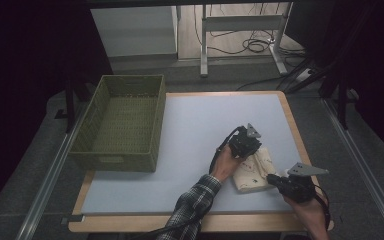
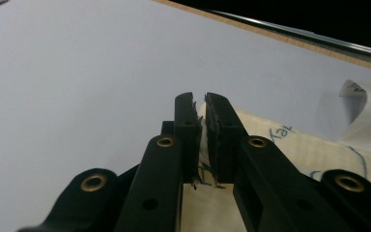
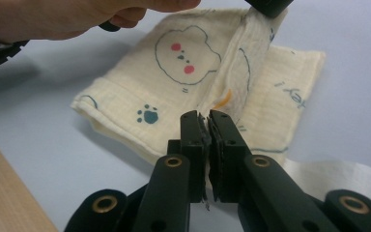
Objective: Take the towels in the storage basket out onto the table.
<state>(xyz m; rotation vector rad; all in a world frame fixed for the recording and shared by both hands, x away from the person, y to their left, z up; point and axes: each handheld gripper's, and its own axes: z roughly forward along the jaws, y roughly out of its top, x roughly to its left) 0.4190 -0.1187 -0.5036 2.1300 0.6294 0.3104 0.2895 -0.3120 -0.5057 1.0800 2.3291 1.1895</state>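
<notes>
Seen from above, a cream printed cloth (image 1: pixel 252 172) lies at the right front of the pale table (image 1: pixel 190 150), the left gripper (image 1: pixel 246 141) at its far edge and the right gripper (image 1: pixel 292 186) at its near corner; a green woven basket (image 1: pixel 122 122) stands well apart at left. The left gripper view shows its jaws pinched onto a fold of cloth (image 2: pixel 290 150). The right gripper view shows those jaws nipping the cloth's (image 3: pixel 174 82) near edge, a hand (image 3: pixel 53 19) above.

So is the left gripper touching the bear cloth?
Touching. In the right gripper view, the left gripper pinches a raised fold of the cloth at the top. In the left gripper view, its shut jaws have cloth between them.
</notes>
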